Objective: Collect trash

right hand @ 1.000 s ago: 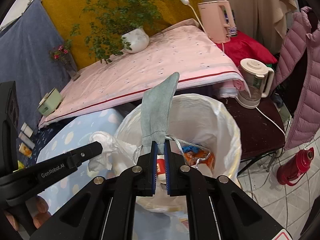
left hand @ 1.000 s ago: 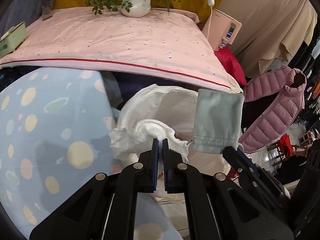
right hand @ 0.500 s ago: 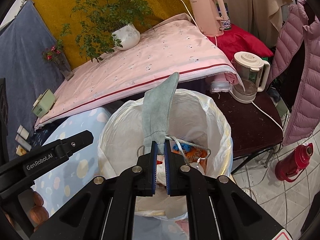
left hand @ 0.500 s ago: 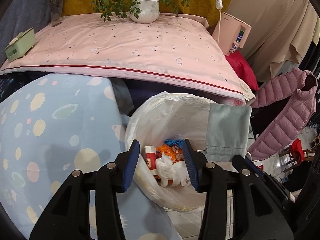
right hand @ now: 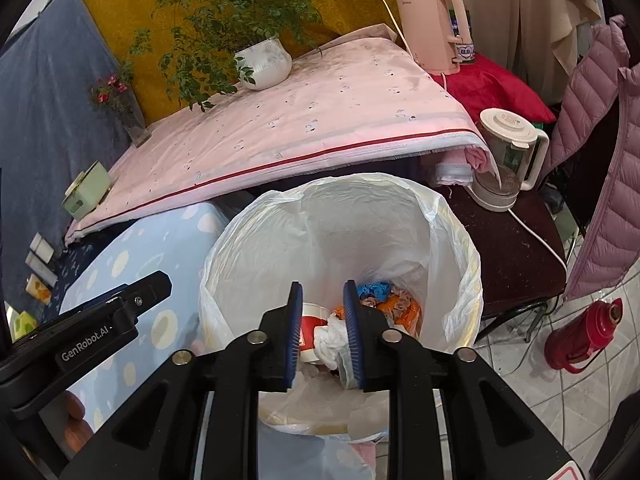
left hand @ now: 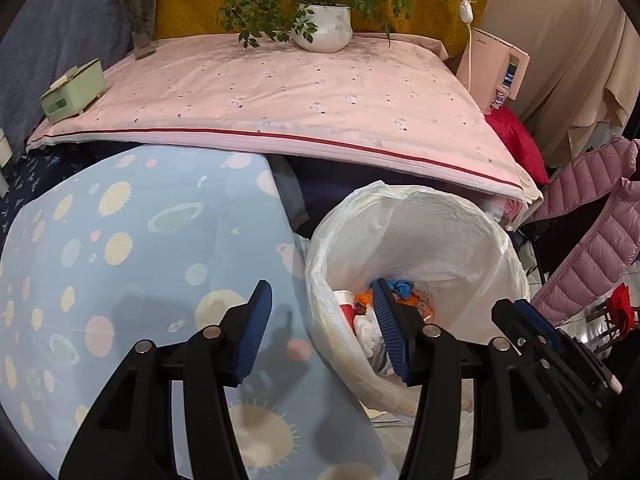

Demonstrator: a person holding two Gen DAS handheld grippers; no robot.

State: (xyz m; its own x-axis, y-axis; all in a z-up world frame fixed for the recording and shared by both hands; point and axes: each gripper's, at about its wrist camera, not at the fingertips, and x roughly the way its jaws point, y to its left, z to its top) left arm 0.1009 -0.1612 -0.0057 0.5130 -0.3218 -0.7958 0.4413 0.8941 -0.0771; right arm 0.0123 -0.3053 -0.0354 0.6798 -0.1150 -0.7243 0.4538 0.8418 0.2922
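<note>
While both pairs of tongs are hanging over the lined trash bin [right hand: 344, 240], the collecting is looking well advanced, as far as the views show. Inside the bin, at the bottom of its white liner, trash is lying in a heap: a red-and-white paper cup [right hand: 310, 330], crumpled white tissue [right hand: 330, 338], orange wrappers [right hand: 400, 306] and a scrap of blue [right hand: 374, 289]. Nothing is being carried by either tool. The left tongs [left hand: 320, 332] are opening wide, released and empty, straddling the near-left rim of the bin, with one pad over the blue spotted cloth [left hand: 140, 248] beside the bin and the other over its mouth. The right tongs [right hand: 322, 332] are also opening, their jaws parting directly above the heap, with no item pressed between the pads; the cup and tissue are lying below them, deep in the bin.

Behind the bin, the pink-covered tabletop [right hand: 320, 112] is showing no obvious litter, only a potted plant [right hand: 264, 62], so what is left is probably a last check of places these views are not covering.
</note>
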